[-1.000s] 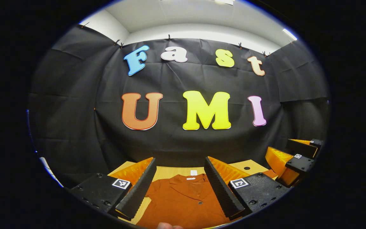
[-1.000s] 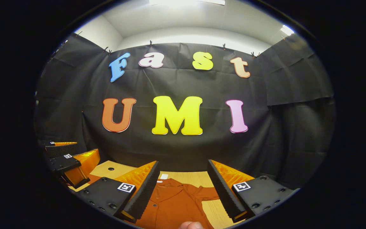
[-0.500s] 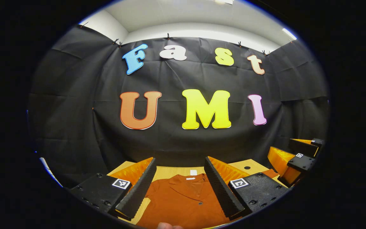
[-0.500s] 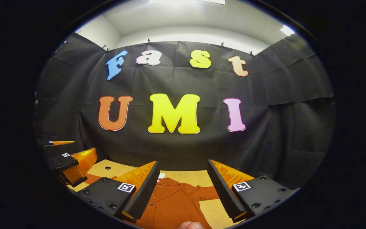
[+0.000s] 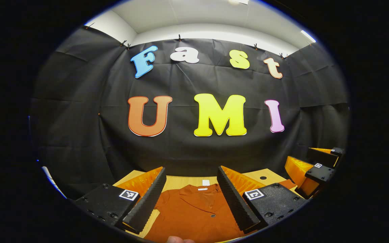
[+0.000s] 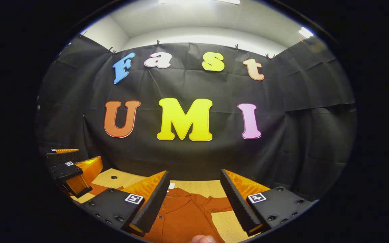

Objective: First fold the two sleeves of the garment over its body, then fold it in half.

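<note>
Lying flat on the desk [image 5: 181, 182], collar toward the far edge, the rust shirt [image 5: 194, 212] sits below both spread, empty grippers; its right sleeve [image 6: 219, 204] lies nearest the right gripper [image 6: 194, 202], the left gripper [image 5: 191, 199] over the body.

Your right tongs [image 6: 192, 202] hang above the desk [image 6: 198, 185] with their jaws spread wide — nothing sits between them. Through that gap you see the rust-orange garment [image 6: 184, 216] lying flat on the pale wood, its collar toward the black cloth wall [image 6: 181, 155] and a white tag at the neck. One sleeve [image 6: 219, 204] stretches out to the right, unfolded. Off to the left your other tongs [image 6: 71, 170] hover near the desk's far corner — also parted — above a bit of orange fabric. A fingertip [image 6: 203, 239] peeks in at the bottom edge.
</note>
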A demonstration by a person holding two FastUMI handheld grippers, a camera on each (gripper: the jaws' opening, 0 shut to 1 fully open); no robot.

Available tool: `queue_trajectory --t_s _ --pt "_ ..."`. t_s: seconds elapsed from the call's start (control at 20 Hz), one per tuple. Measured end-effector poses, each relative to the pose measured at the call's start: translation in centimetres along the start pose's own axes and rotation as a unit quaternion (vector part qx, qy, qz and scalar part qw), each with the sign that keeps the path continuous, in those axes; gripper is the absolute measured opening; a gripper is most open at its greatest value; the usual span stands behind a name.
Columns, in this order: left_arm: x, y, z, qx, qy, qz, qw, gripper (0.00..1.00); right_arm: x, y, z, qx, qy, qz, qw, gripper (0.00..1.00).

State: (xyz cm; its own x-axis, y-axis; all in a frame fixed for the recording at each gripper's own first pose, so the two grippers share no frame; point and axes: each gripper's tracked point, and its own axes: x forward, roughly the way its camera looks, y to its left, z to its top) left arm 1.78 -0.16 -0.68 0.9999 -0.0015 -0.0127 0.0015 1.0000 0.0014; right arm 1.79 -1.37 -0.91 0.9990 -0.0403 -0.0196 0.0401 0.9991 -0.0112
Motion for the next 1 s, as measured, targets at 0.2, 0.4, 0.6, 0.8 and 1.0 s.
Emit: queue_trajectory --t_s 0.2,0.4,0.6,0.8,1.0 --pt "0.1 0.0 0.1 0.002 -0.002 0.003 1.000 0.98 0.1 -0.3 -0.3 0.000 0.004 -0.002 1.000 0.96" --pt "0.0 -0.2 0.3 0.002 -0.004 0.004 1.000 0.98 0.0 -0.5 -0.2 0.001 0.003 -0.002 1.000 0.96" --pt "-0.2 -0.5 0.2 0.003 -0.004 0.002 1.000 0.98 -0.1 -0.6 -0.4 -0.007 0.005 0.000 1.000 0.96" --pt "-0.2 -0.9 0.2 0.006 -0.003 0.001 1.000 0.98 -0.1 -1.0 -0.5 -0.006 0.008 -0.001 1.000 0.96" --pt "0.0 -1.2 0.4 0.014 -0.007 -0.002 1.000 0.98 0.1 -1.4 -0.7 -0.010 0.012 -0.002 1.000 0.96"
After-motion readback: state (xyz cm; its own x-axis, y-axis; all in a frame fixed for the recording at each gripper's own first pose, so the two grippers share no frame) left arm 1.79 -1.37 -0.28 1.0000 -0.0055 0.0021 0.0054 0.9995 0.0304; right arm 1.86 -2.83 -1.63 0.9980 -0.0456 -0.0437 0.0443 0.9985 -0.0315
